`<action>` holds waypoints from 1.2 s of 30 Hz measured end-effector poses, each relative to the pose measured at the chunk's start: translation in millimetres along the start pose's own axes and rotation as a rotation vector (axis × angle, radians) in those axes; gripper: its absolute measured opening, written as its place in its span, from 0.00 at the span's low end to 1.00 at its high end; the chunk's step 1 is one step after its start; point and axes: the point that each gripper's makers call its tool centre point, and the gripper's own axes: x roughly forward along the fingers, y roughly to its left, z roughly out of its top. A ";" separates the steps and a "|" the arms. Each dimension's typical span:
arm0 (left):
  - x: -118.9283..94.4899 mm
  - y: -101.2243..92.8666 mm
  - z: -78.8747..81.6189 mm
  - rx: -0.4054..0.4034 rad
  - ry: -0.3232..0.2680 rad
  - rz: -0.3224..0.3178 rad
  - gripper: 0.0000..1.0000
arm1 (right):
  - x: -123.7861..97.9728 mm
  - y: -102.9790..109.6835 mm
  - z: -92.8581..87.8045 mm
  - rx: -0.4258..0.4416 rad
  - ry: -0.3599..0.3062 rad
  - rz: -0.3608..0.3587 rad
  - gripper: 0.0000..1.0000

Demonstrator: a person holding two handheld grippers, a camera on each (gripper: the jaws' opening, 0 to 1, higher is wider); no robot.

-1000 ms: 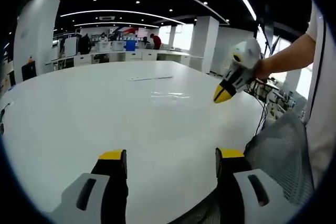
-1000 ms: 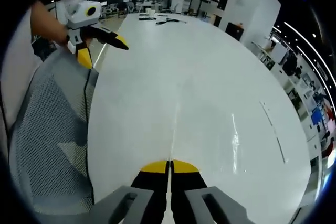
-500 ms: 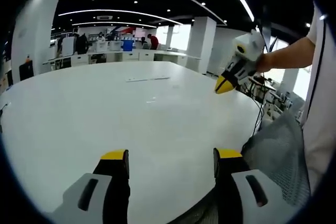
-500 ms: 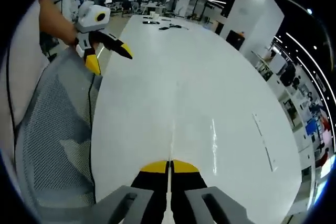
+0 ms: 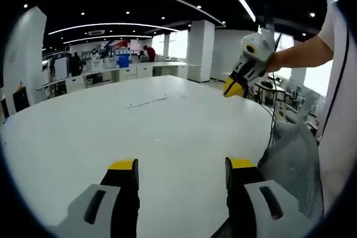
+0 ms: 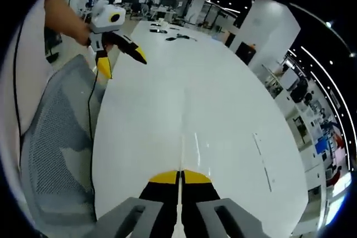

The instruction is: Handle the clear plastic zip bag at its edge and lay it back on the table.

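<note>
My right gripper [image 6: 180, 174] is shut on the clear zip bag [image 6: 182, 132]. The bag is edge-on, a thin pale line running up from between the yellow tips over the white table [image 6: 223, 98]. In the left gripper view the right gripper [image 5: 233, 87] hangs high over the table's right side, tips pointing down-left; the clear plastic is too faint to make out there. My left gripper [image 5: 181, 165] is open, nothing between its fingers, near the table's front edge. It also appears as the left gripper [image 6: 122, 62] at the upper left of the right gripper view, jaws spread.
A grey mesh chair [image 5: 293, 165] stands at the table's edge, also seen as the chair [image 6: 53, 154]. A thin strip [image 5: 146, 102] lies flat far out on the table. Small dark items [image 6: 173, 32] sit at the table's far end. Desks and people [image 5: 111, 62] are behind.
The right gripper has risen away from the table top with its jaws still shut. The shiny glints beside its tip are gone. The left gripper stays open, tilted slightly up.
</note>
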 end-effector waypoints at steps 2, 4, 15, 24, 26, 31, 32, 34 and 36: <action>1.3 2.8 9.7 0.018 -0.009 -0.007 0.61 | -4.9 -3.0 2.8 -0.002 -0.003 -0.006 0.00; 3.0 4.6 20.3 0.043 -0.019 -0.017 0.60 | -8.5 -4.7 4.8 -0.009 -0.006 -0.011 0.00; 14.1 -2.4 73.7 0.173 -0.053 -0.107 0.45 | -35.8 -15.6 17.4 -0.039 -0.043 -0.015 0.00; 22.2 -2.0 108.8 0.230 -0.090 -0.134 0.40 | -53.9 -17.3 31.0 -0.047 -0.090 0.010 0.00; 23.5 -6.0 115.1 0.252 -0.094 -0.158 0.38 | -57.0 -17.8 33.6 -0.050 -0.098 0.013 0.00; 27.0 -14.3 127.4 0.289 -0.093 -0.193 0.35 | -66.6 -17.7 42.7 -0.061 -0.124 0.022 0.00; 27.8 -15.0 128.5 0.295 -0.092 -0.196 0.35 | -69.0 -16.8 45.7 -0.067 -0.133 0.023 0.00; 29.6 -17.8 131.8 0.309 -0.088 -0.204 0.34 | -73.0 -14.2 50.4 -0.068 -0.145 0.033 0.00; 30.9 -20.4 136.2 0.326 -0.089 -0.210 0.34 | -76.2 -12.9 53.0 -0.080 -0.149 0.036 0.00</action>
